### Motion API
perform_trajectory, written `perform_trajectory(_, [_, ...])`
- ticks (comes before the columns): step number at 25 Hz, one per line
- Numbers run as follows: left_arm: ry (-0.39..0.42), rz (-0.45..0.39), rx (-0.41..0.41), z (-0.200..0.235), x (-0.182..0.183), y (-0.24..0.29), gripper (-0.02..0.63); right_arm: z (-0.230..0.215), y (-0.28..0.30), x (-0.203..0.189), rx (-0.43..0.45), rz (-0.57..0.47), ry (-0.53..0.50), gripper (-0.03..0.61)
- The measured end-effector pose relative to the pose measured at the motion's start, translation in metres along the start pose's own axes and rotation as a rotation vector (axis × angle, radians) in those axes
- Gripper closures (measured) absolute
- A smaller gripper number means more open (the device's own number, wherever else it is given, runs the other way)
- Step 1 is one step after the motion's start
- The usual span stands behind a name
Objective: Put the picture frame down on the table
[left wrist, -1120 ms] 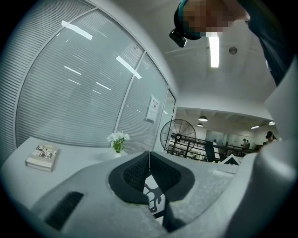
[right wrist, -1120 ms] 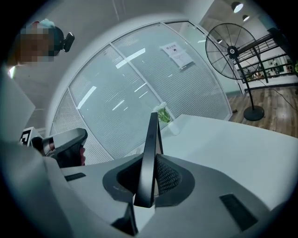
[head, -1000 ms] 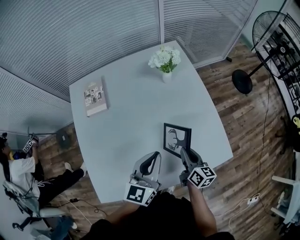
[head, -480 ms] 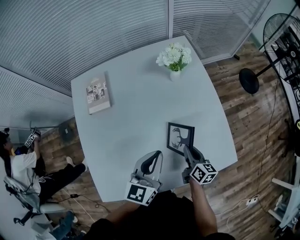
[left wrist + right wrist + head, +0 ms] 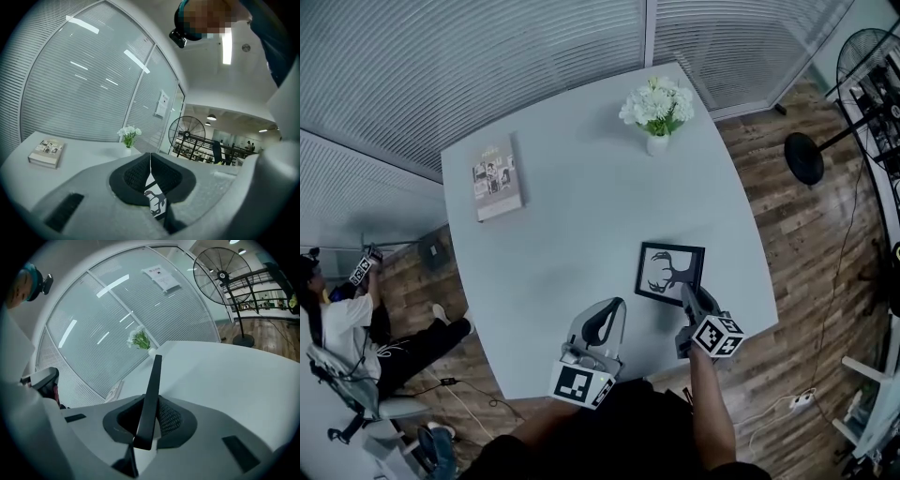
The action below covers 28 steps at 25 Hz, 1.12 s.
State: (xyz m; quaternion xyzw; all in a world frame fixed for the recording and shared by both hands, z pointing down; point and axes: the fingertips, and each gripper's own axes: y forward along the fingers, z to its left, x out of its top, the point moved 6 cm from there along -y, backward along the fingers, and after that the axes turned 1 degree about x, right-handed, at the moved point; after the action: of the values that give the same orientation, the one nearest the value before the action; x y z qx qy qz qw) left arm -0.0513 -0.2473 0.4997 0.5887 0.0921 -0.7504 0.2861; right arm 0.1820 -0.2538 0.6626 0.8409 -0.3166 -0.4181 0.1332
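Note:
A black picture frame (image 5: 671,273) with a deer silhouette sits face up at the near right of the grey table (image 5: 562,216). My right gripper (image 5: 690,298) is shut on the frame's near edge. In the right gripper view the frame (image 5: 152,390) runs edge-on between the pads of the right gripper (image 5: 147,420). I cannot tell whether the frame rests flat on the table. My left gripper (image 5: 602,323) hovers over the table's near edge, left of the frame, shut and holding nothing. The left gripper view shows the left gripper (image 5: 150,161) with its pads together and the deer print (image 5: 154,201) behind them.
A book (image 5: 497,178) lies at the table's far left. A white vase of flowers (image 5: 657,108) stands at the far right. A floor fan (image 5: 811,155) stands on the wood floor to the right. A person sits at the left (image 5: 342,328). Slatted blinds close the back.
The frame has tipped from a steeper tilt to nearly face up and has shifted slightly right with my right gripper. The left gripper has stayed put.

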Motion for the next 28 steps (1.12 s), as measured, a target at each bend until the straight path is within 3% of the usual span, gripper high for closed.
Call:
perform_trajectory(5, [-0.009, 0.013, 0.002, 0.003, -0.005, 0.002, 0.594, -0.016, 0.01, -0.011, -0.03, 0.047, -0.031, 0.518])
perform_trajectory(17, [-0.014, 0.034, 0.008, 0.005, -0.012, 0.002, 0.594, -0.051, 0.032, -0.034, -0.075, 0.129, -0.009, 0.439])
perform_trajectory(23, [-0.009, 0.04, 0.012, 0.005, -0.014, 0.0, 0.594, -0.059, 0.036, -0.042, -0.114, 0.161, -0.051, 0.41])
perform_trajectory(28, [-0.009, 0.043, 0.012, 0.001, -0.015, 0.001, 0.594, -0.066, 0.041, -0.047, -0.161, 0.219, -0.144, 0.391])
